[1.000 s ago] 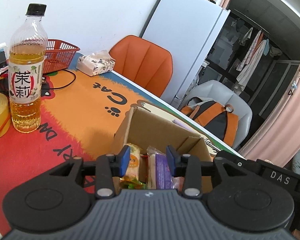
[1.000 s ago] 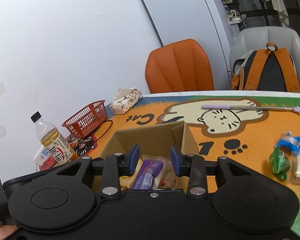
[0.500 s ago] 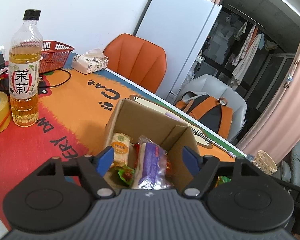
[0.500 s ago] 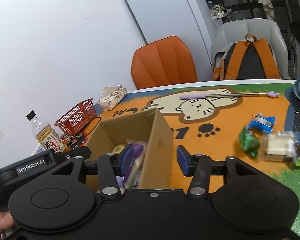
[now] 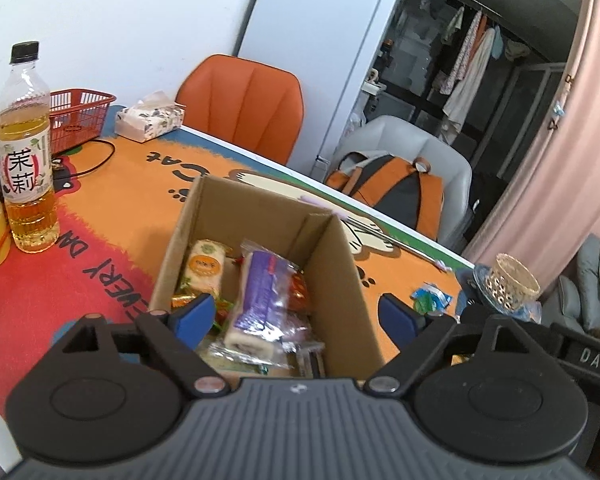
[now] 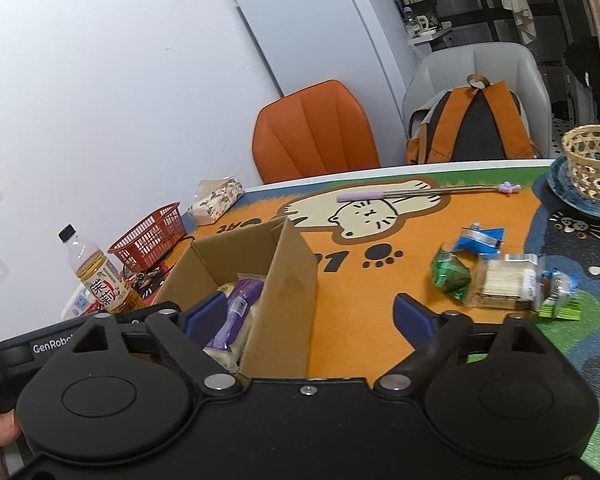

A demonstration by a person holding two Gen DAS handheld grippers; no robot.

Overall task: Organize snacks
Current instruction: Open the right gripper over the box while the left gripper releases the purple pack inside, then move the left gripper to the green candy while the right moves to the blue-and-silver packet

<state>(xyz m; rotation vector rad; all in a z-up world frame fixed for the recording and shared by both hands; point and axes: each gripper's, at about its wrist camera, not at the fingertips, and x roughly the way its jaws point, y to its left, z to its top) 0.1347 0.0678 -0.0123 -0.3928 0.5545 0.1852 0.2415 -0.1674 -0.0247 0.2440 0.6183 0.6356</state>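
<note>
Both sets of tongs are released, jaws opening and gripping nothing. The left gripper (image 5: pixel 296 318) straddles the cardboard box's (image 5: pixel 340 280) right wall; a purple snack pack (image 5: pixel 260 292) lies inside, lower packets partly hidden. The right gripper (image 6: pixel 310 316) straddles the same wall; loose snacks (image 6: pixel 504 280) lie ahead to its right.

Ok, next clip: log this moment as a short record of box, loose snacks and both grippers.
box: cardboard box open on the mat, purple packet and orange-label packet inside
loose snacks: green packet, blue packet and clear-wrapped crackers on the mat right of the box
left gripper: jaws opening, nothing gripped
right gripper: jaws opening, box wall between them, untouched
</note>
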